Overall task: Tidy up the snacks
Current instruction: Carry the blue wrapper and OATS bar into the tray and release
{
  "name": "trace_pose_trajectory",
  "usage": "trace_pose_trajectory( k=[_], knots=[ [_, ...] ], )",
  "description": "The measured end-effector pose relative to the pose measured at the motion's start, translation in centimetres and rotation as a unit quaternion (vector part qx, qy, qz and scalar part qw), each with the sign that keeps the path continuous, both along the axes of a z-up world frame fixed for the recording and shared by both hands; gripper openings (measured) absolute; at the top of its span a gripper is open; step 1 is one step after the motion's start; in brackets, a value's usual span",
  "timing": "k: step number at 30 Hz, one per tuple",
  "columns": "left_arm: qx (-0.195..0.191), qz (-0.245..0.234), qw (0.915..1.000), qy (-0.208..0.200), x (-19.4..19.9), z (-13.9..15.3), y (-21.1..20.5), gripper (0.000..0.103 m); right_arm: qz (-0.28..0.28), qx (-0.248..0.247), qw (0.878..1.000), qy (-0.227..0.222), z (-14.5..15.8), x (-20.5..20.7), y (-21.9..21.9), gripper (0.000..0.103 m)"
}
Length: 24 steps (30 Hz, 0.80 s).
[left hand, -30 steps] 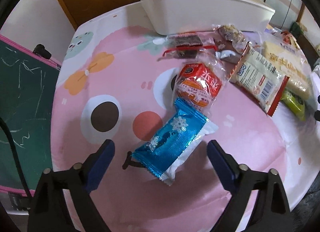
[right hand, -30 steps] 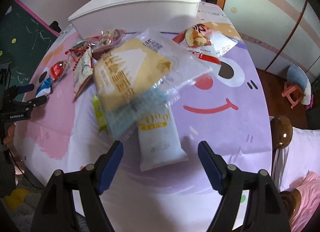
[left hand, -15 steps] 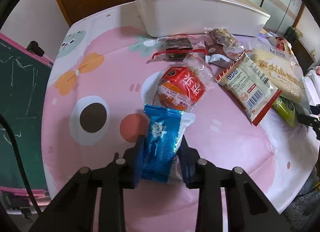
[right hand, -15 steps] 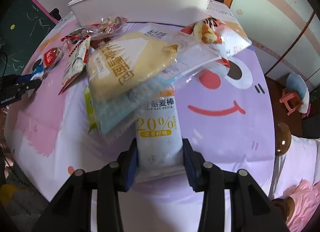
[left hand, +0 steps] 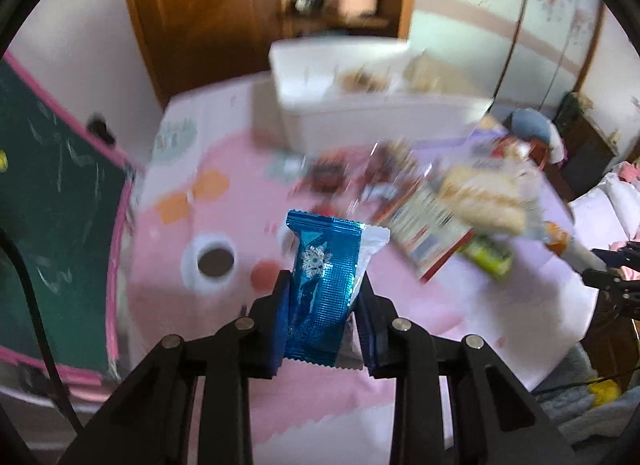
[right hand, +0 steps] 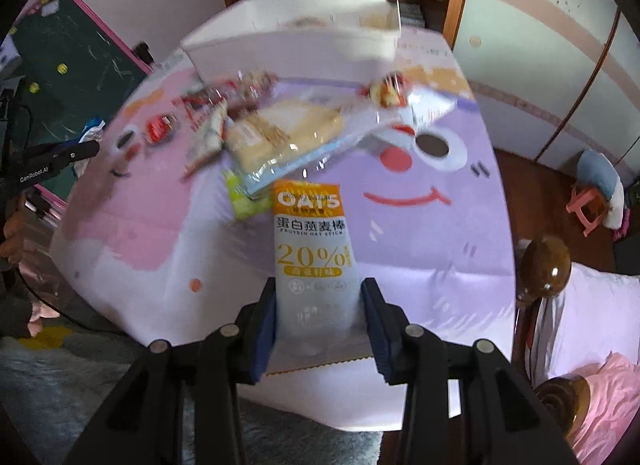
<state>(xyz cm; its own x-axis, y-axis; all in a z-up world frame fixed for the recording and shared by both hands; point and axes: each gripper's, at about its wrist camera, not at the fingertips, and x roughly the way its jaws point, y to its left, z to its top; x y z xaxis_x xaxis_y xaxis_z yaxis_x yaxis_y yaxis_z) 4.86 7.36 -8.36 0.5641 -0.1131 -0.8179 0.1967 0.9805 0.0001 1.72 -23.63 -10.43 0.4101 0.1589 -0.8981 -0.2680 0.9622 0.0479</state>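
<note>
My left gripper (left hand: 323,319) is clamped on the blue packet (left hand: 323,285), low in the frame centre. My right gripper (right hand: 318,321) is clamped on the oat bar (right hand: 314,261), above the table (right hand: 420,257).

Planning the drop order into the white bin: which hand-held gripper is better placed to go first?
Probably the left. The left hand-held gripper holds the blue packet and the right hand-held gripper the oat stick, but the white bin looks nearer the left, with fewer loose snacks between.
</note>
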Motion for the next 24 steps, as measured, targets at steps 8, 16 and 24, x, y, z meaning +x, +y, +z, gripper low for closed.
trace_pose_trajectory(
  k=[8, 16, 24],
  knots=[
    [-0.012, -0.018, 0.9934, -0.113, -0.5, 10.0, -2.1, 0.028, 0.046, 0.028, 0.994, -0.097, 8.4, 0.2, 1.1, 0.04],
    [-0.018, -0.008, 0.9924, -0.121, 3.7, 14.6, -3.4, 0.028, 0.028, 0.044, 0.984, -0.168, 14.3, 3.9, 0.9, 0.04],
    [0.007, 0.0, 0.9903, -0.139, 9.3, 17.8, -5.9, 0.028, -0.013, 0.076, 0.973, -0.217, 19.6, 12.5, 2.1, 0.041]
  ],
)
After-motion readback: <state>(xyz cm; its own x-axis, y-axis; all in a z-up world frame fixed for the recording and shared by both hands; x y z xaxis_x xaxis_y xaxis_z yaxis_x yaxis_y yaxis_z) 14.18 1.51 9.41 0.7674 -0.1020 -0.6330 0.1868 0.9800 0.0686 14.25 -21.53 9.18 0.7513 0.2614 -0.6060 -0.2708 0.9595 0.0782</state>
